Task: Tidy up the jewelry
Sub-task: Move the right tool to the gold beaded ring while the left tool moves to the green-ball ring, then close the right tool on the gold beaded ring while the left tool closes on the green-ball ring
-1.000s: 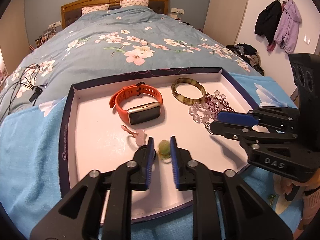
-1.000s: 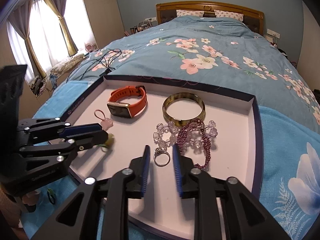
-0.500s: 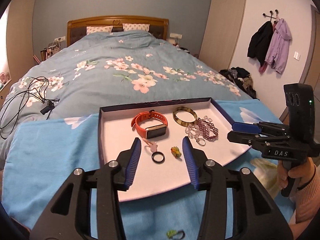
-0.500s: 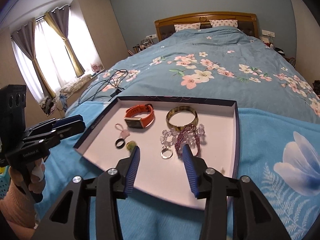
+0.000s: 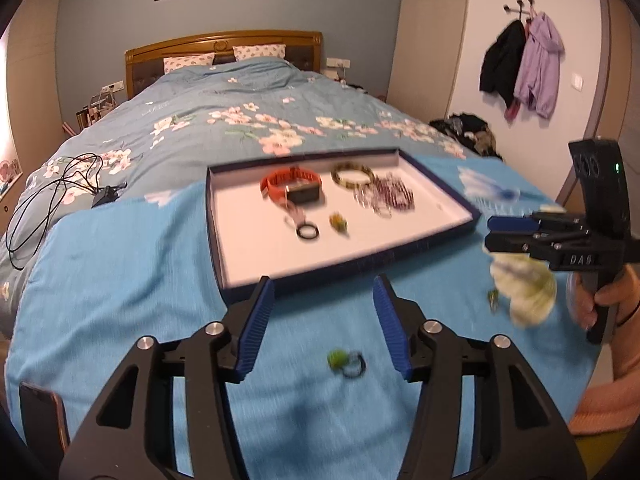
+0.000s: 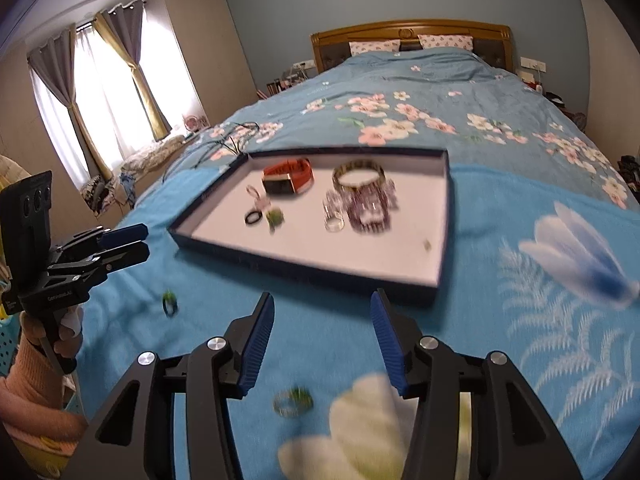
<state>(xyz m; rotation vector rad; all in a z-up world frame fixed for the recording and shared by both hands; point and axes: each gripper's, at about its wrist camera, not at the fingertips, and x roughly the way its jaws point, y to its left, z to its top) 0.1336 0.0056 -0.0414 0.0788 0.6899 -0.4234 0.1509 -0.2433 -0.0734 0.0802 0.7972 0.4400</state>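
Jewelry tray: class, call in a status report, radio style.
Left gripper open, empty; right gripper open, empty. Tray holds watch, bangle, beads, rings. Two rings loose on blanket. Nothing in the way.

The shallow tray (image 5: 224, 240) holds an orange watch (image 5: 290, 186), bangle (image 5: 352, 173), beads (image 5: 390, 196) and rings, while two green-stoned rings (image 5: 346, 360) lie on the blue blanket.

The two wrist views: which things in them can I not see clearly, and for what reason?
- Beaded bracelets, right wrist view: motion blur merges the beads; I cannot count them.
- Small speck in the tray, right wrist view: too small to identify.
- Green ring on the blue cloth, left wrist view: blurred, shape unclear.
- Dark flat object, left wrist view: cut off by the image edge.
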